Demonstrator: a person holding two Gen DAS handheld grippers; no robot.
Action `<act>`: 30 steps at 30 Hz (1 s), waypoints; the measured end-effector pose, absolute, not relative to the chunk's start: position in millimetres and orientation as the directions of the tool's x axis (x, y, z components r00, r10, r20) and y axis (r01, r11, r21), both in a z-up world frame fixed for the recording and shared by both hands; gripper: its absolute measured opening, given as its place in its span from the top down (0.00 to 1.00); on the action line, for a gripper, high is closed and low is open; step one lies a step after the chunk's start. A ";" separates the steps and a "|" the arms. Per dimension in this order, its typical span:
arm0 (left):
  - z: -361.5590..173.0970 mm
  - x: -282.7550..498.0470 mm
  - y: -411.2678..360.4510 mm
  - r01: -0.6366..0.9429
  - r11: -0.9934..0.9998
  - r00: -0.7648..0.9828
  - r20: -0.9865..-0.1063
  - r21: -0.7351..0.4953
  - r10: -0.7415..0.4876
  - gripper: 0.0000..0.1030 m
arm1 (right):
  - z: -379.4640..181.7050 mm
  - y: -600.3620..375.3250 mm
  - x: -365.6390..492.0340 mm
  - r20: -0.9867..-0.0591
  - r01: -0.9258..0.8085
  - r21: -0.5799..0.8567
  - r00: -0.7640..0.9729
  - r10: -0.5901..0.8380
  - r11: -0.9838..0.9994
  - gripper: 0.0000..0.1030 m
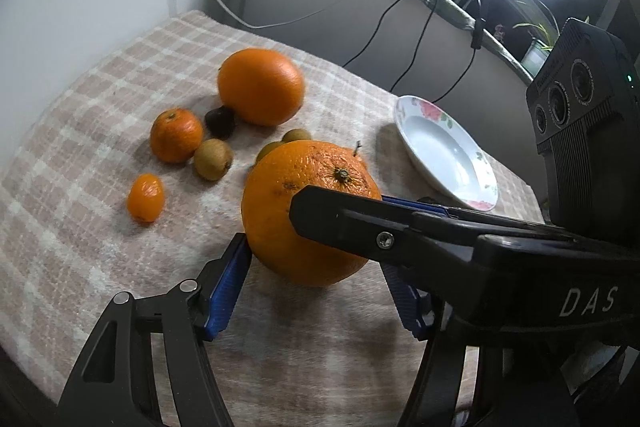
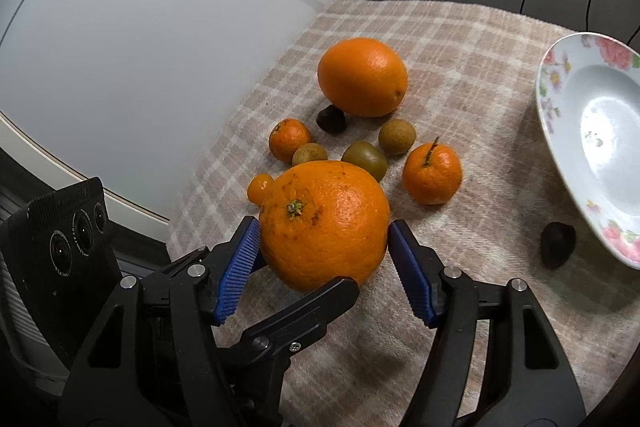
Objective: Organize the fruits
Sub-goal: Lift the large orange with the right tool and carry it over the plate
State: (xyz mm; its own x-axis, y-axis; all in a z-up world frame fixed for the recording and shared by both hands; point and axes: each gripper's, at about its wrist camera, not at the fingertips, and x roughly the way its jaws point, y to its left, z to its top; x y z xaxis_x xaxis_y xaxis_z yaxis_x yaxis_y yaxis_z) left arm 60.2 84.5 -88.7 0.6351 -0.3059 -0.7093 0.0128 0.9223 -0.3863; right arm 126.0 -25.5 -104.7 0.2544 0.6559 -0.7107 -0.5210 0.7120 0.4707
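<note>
Both grippers, left (image 1: pixel 316 267) and right (image 2: pixel 322 247), clamp the near big orange (image 2: pixel 324 223) together, probably to steady it for carrying right to the plate (image 2: pixel 560 131).

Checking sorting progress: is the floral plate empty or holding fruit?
Empty. The white flower-rimmed plate shows only a bare glossy bowl; every fruit still lies on the checked cloth.

Readable: the white letters "DAS" on the black body of the right hand-held gripper (image 1: pixel 312 223), low at the right edge of the left wrist view. Small print around the lenses of the black camera block (image 1: pixel 580 115) too small and blurred to make out.
</note>
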 end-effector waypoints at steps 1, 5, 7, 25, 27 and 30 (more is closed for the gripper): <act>-86.5 60.7 81.9 0.019 0.923 0.637 -0.707 -0.384 -0.307 0.37 | -102.3 -28.6 125.8 -0.707 -0.520 0.471 0.261 0.657 0.713 0.33; -79.4 64.6 71.0 0.052 0.924 0.640 -0.697 -0.379 -0.322 0.37 | -94.0 -42.4 125.6 -0.697 -0.512 0.466 0.290 0.656 0.722 0.33; -76.5 67.6 64.0 0.072 0.924 0.639 -0.694 -0.377 -0.333 0.37 | -90.9 -51.2 126.2 -0.694 -0.506 0.462 0.305 0.652 0.728 0.33; -60.5 109.7 -21.4 0.232 0.904 0.593 -0.684 -0.360 -0.425 0.36 | -78.6 -141.6 150.9 -0.675 -0.397 0.449 0.437 0.595 0.801 0.33; -60.7 113.9 -28.2 0.243 0.901 0.586 -0.685 -0.360 -0.432 0.36 | -79.2 -148.1 153.8 -0.677 -0.389 0.445 0.444 0.587 0.807 0.33; -61.3 119.9 -38.1 0.254 0.898 0.577 -0.689 -0.358 -0.438 0.36 | -80.1 -160.2 156.8 -0.680 -0.378 0.441 0.451 0.578 0.814 0.33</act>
State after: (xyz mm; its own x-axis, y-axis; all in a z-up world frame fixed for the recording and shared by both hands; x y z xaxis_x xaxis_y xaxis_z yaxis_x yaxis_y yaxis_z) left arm 119.9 -38.1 -61.3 0.5773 -0.4383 -0.6889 0.2543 0.8983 -0.3583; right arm 156.8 -160.2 -80.1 0.4512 0.5782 -0.6797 -0.3780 0.8138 0.4413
